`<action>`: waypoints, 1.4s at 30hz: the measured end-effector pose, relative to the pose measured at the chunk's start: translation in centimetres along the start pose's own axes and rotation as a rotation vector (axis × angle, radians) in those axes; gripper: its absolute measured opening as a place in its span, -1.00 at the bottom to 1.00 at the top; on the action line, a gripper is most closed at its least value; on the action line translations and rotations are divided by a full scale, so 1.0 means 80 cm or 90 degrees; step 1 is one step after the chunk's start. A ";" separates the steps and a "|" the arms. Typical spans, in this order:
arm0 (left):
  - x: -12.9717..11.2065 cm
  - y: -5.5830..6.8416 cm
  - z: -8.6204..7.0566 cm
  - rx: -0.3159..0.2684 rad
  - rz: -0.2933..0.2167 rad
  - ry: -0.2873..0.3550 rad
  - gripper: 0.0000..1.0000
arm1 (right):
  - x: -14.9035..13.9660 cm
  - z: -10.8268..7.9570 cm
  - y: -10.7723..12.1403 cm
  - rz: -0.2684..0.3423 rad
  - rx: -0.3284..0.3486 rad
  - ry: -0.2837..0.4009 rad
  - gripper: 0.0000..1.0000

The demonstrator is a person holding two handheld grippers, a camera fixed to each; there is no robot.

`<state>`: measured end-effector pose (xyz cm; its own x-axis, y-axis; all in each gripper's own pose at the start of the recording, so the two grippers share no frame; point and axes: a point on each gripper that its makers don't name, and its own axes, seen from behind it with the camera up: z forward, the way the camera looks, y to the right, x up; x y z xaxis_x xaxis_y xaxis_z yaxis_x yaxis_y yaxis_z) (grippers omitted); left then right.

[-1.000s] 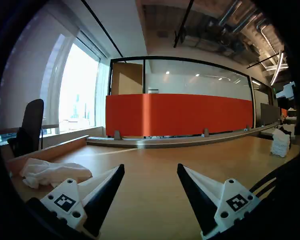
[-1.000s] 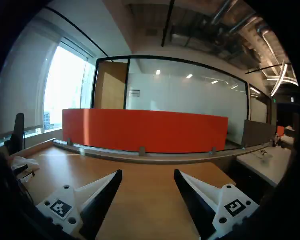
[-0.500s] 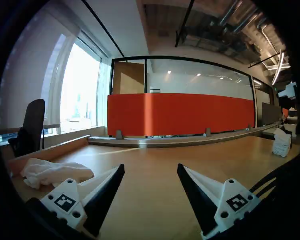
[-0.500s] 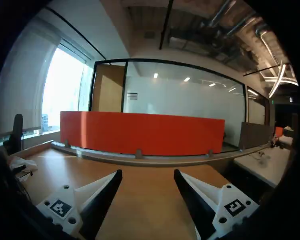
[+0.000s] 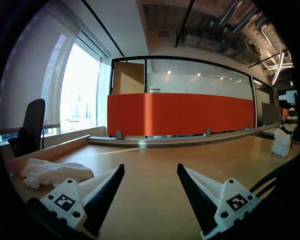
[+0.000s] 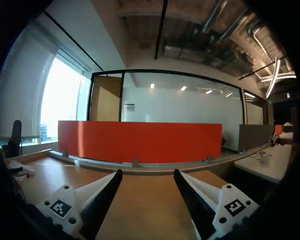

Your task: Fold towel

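A crumpled white towel (image 5: 54, 173) lies on the wooden desk (image 5: 158, 160) at the near left in the left gripper view, just beyond the left finger. My left gripper (image 5: 150, 170) hovers over the desk, open, with nothing between its fingers. A stack of folded white towels (image 5: 281, 142) sits at the far right of that desk. In the right gripper view my right gripper (image 6: 147, 174) is open and empty above the wooden desk (image 6: 150, 200), tilted upward. The crumpled towel (image 6: 18, 167) shows at the far left edge there.
An orange divider panel (image 5: 178, 114) runs along the back of the desk. A black office chair (image 5: 28, 130) stands at the left by the bright window (image 5: 80, 96). A white desk (image 6: 266, 164) lies to the right in the right gripper view.
The right gripper has tilted upward, so the desk sinks lower and more ceiling shows. The left gripper has barely moved. Both stay open.
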<state>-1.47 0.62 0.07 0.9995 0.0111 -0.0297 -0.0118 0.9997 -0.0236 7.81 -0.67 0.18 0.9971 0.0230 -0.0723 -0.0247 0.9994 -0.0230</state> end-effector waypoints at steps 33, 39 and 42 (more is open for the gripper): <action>-0.002 0.000 0.000 0.000 0.000 0.000 0.95 | -0.155 0.004 0.020 0.030 0.001 -0.024 1.00; -0.002 0.001 0.001 0.000 0.000 0.001 0.95 | -0.166 0.005 0.016 0.015 0.007 -0.025 1.00; -0.002 0.001 0.001 0.000 0.000 0.001 0.95 | -0.166 0.003 0.012 0.020 0.010 -0.020 1.00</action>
<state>-1.61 0.68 0.15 0.9995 0.0108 -0.0305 -0.0115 0.9997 -0.0235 -5.47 0.03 1.34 0.9977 0.0542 -0.0409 -0.0545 0.9985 -0.0062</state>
